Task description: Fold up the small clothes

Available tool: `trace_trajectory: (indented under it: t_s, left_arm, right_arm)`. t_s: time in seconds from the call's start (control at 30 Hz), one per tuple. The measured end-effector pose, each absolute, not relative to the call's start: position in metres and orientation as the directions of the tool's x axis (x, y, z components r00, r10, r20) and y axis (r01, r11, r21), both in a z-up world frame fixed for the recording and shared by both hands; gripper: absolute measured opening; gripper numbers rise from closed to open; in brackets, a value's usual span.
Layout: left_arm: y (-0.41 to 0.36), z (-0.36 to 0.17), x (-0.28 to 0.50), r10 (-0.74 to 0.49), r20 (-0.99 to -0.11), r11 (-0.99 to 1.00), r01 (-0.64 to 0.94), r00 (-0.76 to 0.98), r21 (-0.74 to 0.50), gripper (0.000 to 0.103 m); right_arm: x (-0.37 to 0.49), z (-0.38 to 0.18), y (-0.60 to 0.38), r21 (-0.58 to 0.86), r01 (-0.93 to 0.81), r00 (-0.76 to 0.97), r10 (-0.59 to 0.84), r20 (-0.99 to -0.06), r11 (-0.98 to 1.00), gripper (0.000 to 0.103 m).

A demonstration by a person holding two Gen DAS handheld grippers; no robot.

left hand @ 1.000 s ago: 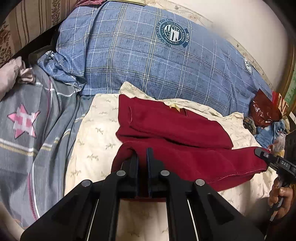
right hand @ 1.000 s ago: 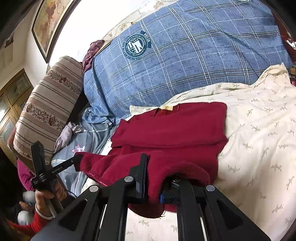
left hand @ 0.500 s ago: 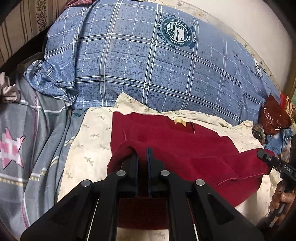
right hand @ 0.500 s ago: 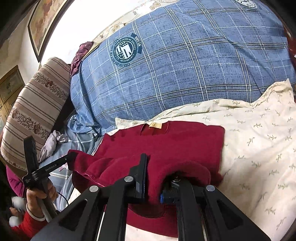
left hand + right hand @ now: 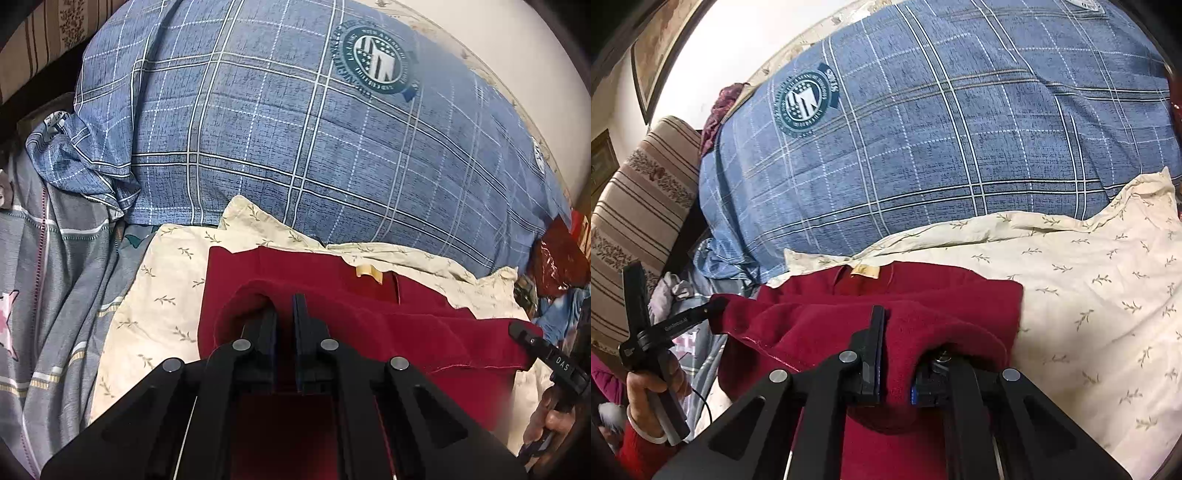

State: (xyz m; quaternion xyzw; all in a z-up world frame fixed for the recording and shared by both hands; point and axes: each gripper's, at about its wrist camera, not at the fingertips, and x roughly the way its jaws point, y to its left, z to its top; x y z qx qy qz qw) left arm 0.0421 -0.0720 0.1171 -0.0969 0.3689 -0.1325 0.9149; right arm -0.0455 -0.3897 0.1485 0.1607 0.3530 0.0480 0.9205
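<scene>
A dark red fleece top (image 5: pixel 413 332) (image 5: pixel 960 295) lies on a cream leaf-print sheet (image 5: pixel 166 295), its yellowish collar label (image 5: pixel 369 273) at the far side. Its near hem is lifted and doubled over toward the collar. My left gripper (image 5: pixel 284 304) is shut on one end of that hem; in the right wrist view the left gripper (image 5: pixel 714 306) shows at the left, held by a hand (image 5: pixel 653 384). My right gripper (image 5: pixel 899 343) is shut on the other end, with fabric draped over one finger. In the left wrist view the right gripper (image 5: pixel 519 330) pinches the far right corner.
A big blue plaid quilt (image 5: pixel 295 129) with a round emblem rises just behind the top. Grey star-print bedding (image 5: pixel 55 295) lies to the left, a striped cushion (image 5: pixel 639 206) beyond it. A dark red plastic bag (image 5: pixel 557 266) sits at the right edge.
Both grippers carried the lifted hem forward toward the collar. The doubled layer now covers most of the top and the quilt looms closer.
</scene>
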Motion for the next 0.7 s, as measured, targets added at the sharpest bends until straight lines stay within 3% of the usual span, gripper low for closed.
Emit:
trace_trajectory:
  t_s: [0.7]
  left_arm:
    - [-0.078,0.097,0.085,-0.27,-0.684,0.959,0.127,0.678,-0.252,0.005]
  right_arm:
    - [0.017,0.106,-0.396,0.316,0.051,0.683,0.197,-0.703,0.947,0.009]
